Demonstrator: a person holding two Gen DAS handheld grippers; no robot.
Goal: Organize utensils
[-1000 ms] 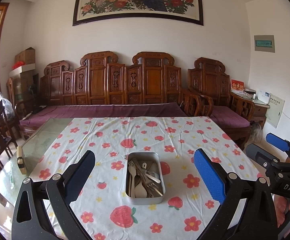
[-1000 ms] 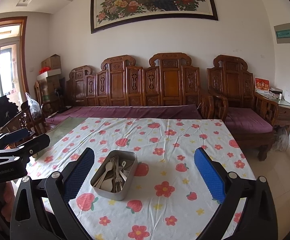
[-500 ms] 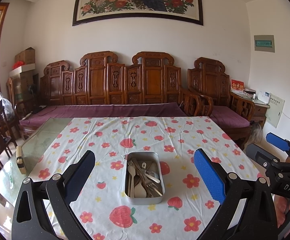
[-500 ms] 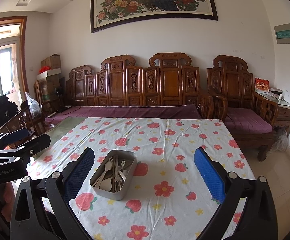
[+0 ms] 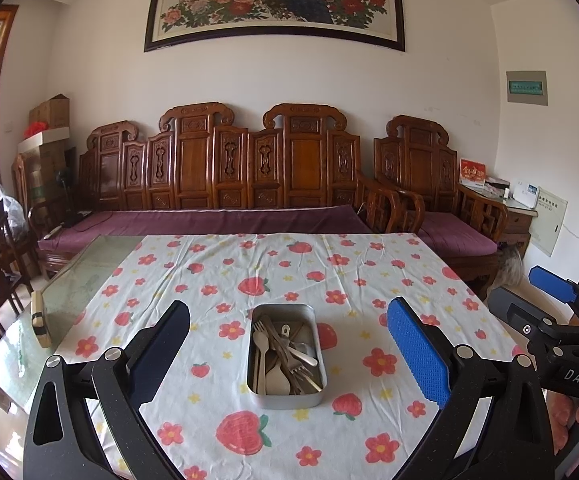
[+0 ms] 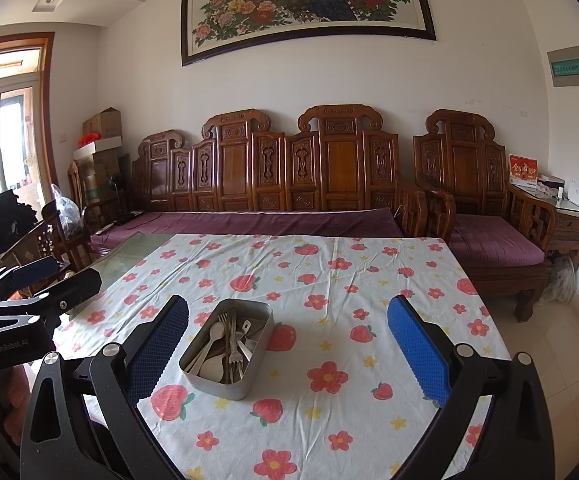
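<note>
Both the left gripper [image 5: 288, 354] and the right gripper [image 6: 288, 354] hang wide apart and empty above the worktop [image 5: 369, 280], where forks and spoons [image 5: 285, 356] sit in a metal tin [image 5: 285, 398].

"DAS" on right claw [image 5: 551, 322], "GenRobot.AI" on left claw [image 6: 29, 280]

I see both views bright and evenly lit, with daylight coming from the window [image 6: 5, 136] at far left, which is blown out. Shadows on the tablecloth [image 5: 329, 280] are soft. Fisheye bending curves the walls, black vignette fills the corners, and focus looks sharp throughout.
</note>
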